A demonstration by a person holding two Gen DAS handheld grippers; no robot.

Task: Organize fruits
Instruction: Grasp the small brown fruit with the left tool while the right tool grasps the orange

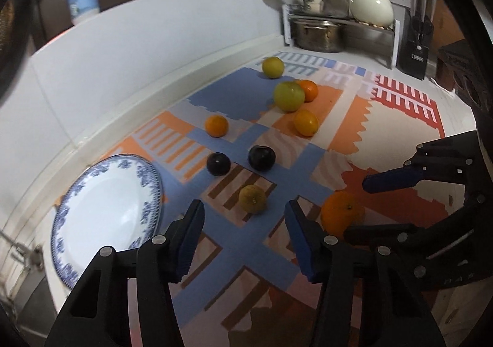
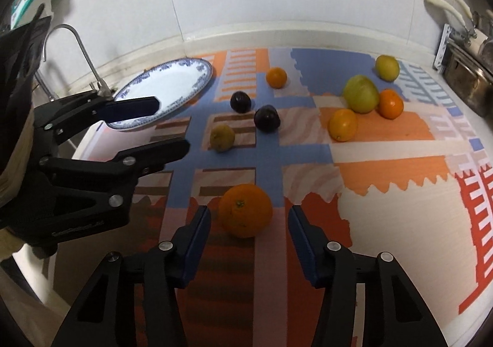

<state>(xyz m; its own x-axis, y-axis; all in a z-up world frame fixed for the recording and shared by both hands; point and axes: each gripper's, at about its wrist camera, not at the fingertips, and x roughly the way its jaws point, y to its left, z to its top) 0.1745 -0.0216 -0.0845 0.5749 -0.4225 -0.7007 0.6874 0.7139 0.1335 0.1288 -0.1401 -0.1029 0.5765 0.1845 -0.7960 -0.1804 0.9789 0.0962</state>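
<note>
Several fruits lie on a patterned mat. A blue-and-white plate sits at its left end, empty. My left gripper is open above the mat, just short of a small yellow-green fruit. My right gripper is open with a large orange between its fingertips, not gripped. That orange also shows in the left wrist view. Two dark plums, small oranges, a yellow citrus, a green apple and a yellow fruit lie farther back.
A dish rack with pots and a white teapot stands at the back right, next to a knife block. A white backsplash wall runs behind the mat. A tap and sink edge lie left of the plate.
</note>
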